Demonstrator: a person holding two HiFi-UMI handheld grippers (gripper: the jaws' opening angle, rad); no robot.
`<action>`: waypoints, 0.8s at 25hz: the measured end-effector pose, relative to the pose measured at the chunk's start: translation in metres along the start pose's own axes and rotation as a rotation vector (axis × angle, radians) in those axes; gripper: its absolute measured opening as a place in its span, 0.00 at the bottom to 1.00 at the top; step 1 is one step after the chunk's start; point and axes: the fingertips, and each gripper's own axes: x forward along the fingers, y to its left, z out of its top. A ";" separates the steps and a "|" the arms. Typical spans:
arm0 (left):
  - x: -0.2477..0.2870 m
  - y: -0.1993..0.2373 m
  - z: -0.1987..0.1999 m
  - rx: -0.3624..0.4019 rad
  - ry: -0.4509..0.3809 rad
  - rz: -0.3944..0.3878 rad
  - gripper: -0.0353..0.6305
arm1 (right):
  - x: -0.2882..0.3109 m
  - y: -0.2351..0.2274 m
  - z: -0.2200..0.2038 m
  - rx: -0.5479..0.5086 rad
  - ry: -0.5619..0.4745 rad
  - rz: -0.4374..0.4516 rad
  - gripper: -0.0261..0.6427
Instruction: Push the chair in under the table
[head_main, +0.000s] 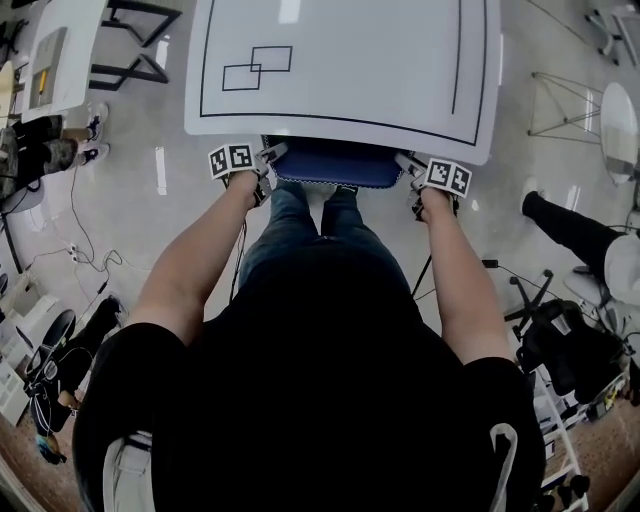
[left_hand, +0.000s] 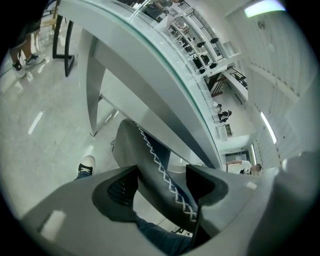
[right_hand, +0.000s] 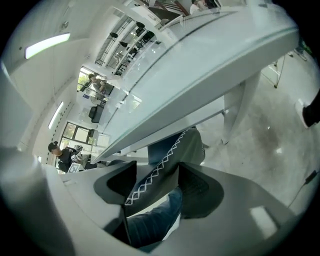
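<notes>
Two grippers clamp the blue chair (head_main: 338, 163) back, left gripper (left_hand: 161, 186) on its left edge, right gripper (right_hand: 152, 181) on its right. Chair sits partly under the white table (head_main: 340, 60) near edge

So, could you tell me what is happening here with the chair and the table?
A person stands behind the blue chair and grips its back at both ends. The left hand-held gripper and right hand-held gripper are each shut on the padded edge. The chair sits mostly under the white table.
</notes>
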 end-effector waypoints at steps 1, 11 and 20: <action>-0.003 -0.002 0.000 -0.002 -0.006 -0.003 0.50 | -0.004 0.002 0.000 -0.006 -0.002 0.003 0.48; -0.045 -0.033 0.000 0.038 -0.058 -0.043 0.49 | -0.049 0.046 -0.004 -0.146 -0.031 0.056 0.46; -0.091 -0.107 0.032 0.112 -0.194 -0.221 0.47 | -0.094 0.093 0.002 -0.261 -0.128 0.109 0.45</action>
